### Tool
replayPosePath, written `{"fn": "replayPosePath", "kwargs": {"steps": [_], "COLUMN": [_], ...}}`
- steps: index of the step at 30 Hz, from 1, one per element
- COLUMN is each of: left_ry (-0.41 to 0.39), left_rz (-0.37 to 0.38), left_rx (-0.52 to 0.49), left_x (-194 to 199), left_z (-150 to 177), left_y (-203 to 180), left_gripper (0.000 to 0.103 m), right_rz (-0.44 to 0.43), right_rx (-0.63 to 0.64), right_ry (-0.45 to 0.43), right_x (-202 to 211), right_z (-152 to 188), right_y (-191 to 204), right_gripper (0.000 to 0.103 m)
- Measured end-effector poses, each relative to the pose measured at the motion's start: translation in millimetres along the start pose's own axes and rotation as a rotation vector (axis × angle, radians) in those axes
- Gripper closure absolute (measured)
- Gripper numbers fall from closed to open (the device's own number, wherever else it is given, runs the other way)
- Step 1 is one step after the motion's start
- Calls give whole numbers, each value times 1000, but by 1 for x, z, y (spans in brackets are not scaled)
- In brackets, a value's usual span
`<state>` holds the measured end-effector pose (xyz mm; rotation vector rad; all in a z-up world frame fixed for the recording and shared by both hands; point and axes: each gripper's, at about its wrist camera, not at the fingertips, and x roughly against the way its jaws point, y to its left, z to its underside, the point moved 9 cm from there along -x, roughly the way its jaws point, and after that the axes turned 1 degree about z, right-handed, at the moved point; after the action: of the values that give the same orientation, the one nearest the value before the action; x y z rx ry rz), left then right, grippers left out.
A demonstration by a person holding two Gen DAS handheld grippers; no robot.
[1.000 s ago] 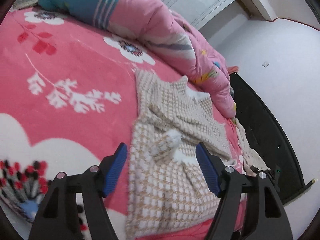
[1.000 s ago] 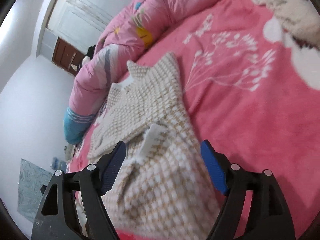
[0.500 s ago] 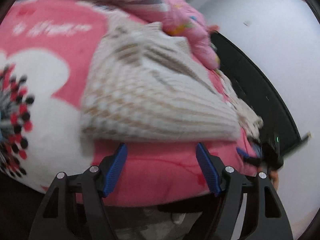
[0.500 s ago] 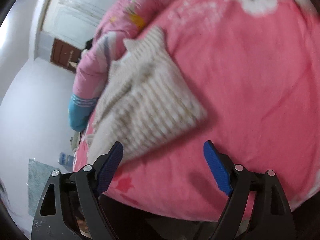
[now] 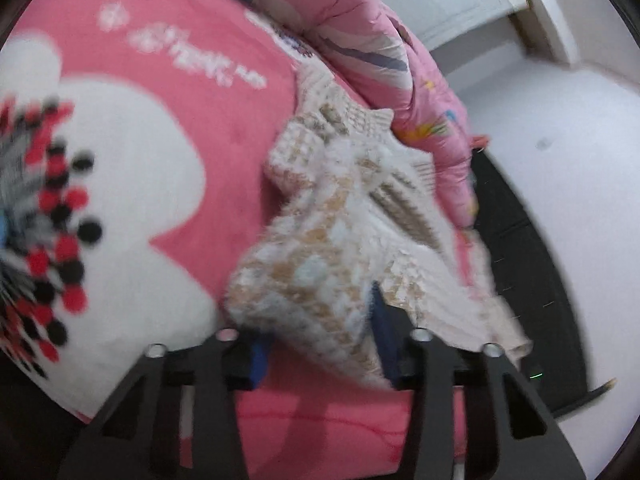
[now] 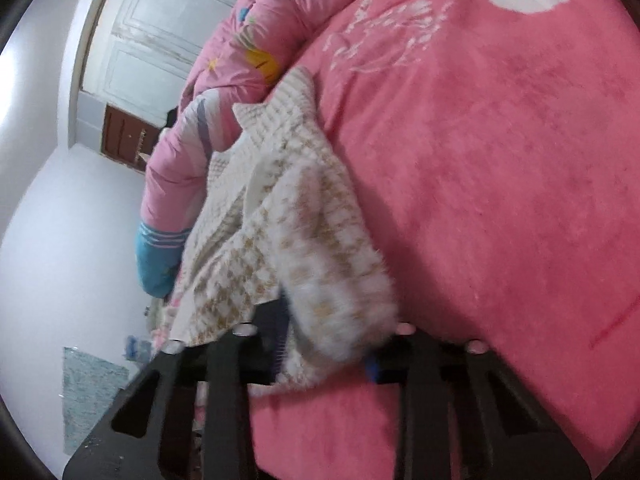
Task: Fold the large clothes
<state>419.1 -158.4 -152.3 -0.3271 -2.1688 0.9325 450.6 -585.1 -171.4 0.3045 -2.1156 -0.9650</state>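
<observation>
- The left hand-held gripper (image 5: 320, 336) has closed in on the near hem of the knit sweater (image 5: 340, 216); half a second ago its blue pads stood wide apart over bare bed edge, and now cloth bunches between them, so it looks clenched on the sweater's near left corner.
- The right hand-held gripper (image 6: 326, 350) has made the same change: its pads (image 6: 372, 366) were spread clear of the garment, and now the sweater (image 6: 288, 208) is gathered thickly between them at the near right corner.
- The sweater lies on the pink blanket (image 6: 500, 160) of the bed, its far end against the rolled pink quilt (image 5: 380, 44), its near end raised off the bed edge and drooping between the two grips.
- Motion blur on the near hem suggests the cloth is moving.
- Judged from this, both near corners are now secured, which sets up carrying the hem to the far end to halve the garment.
- The bulky knit could slip if only a thin layer is caught.
</observation>
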Motion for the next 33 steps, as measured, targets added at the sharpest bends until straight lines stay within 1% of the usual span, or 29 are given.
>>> {"fn": "replayPosePath", "kwargs": {"steps": [1,2,3,4,6,8,10,12,13,14,15,16,17,18,19,20,21,22,23,24,25,27,28,30,31,32,33], "left_ry": [-15,-33,-70,-109,-176,-216,-224,-176,-151,-106,-73,-15,50,91,92,75,54,22,-23,-68,-93,-125,-125,-96,-59,-22,34], "left_rz": [-38,-67,-100,-117,-130,-143,-118,-87,-81,-76,-84,-99,-142,-214,-253,-273,-272,-263,-256,-249,-240,-180,-145,-62,-16,8,22], "left_rx": [-68,-132,-209,-276,-360,-401,-405,-368,-351,-329,-315,-292,-261,-225,-205,-185,-166,-153,-154,-172,-191,-266,-302,-381,-433,-470,-517], "left_x": [3,8,18,28,52,66,83,92,90,86,80,70,59,51,50,54,61,70,81,91,94,98,98,86,73,61,42], "left_z": [-2,-4,-7,-10,-14,-18,-18,-13,-10,-3,1,10,19,25,26,24,20,14,6,-1,-5,-11,-8,3,15,27,43], "left_y": [-10,-20,-31,-45,-66,-75,-78,-68,-62,-51,-43,-27,-8,13,25,35,40,42,41,36,30,3,-11,-44,-63,-76,-89], "left_gripper": [82,89,92,93,93,94,94,94,93,89,86,80,63,55,50,50,49,45,42,42,41,41,41,41,41,41,41], "right_rz": [17,23,24,23,14,1,-2,-2,-1,6,35,70,164,198,155,110,137,196,279,310,324,327,315,272,245,217,216], "right_rx": [25,58,83,126,173,217,245,249,240,222,191,159,98,63,25,-12,-7,16,64,91,121,188,252,354,412,501,538], "right_ry": [-26,-55,-79,-114,-146,-165,-169,-146,-131,-92,-44,-7,70,102,101,77,58,13,-60,-93,-124,-165,-177,-162,-146,-117,-97], "right_x": [7,16,22,37,53,72,87,101,101,97,89,81,70,67,69,82,92,105,127,138,148,153,149,128,115,92,77], "right_z": [-3,-5,-8,-11,-12,-7,3,20,25,34,44,49,61,67,69,67,64,57,47,41,35,28,28,37,45,57,61], "right_y": [7,17,25,40,57,73,79,71,65,52,33,17,-16,-30,-36,-38,-39,-40,-38,-32,-22,1,24,56,72,94,103], "right_gripper": [94,95,96,96,97,97,97,97,97,95,93,85,73,69,72,70,66,58,50,50,50,50,50,50,50,50,50]}}
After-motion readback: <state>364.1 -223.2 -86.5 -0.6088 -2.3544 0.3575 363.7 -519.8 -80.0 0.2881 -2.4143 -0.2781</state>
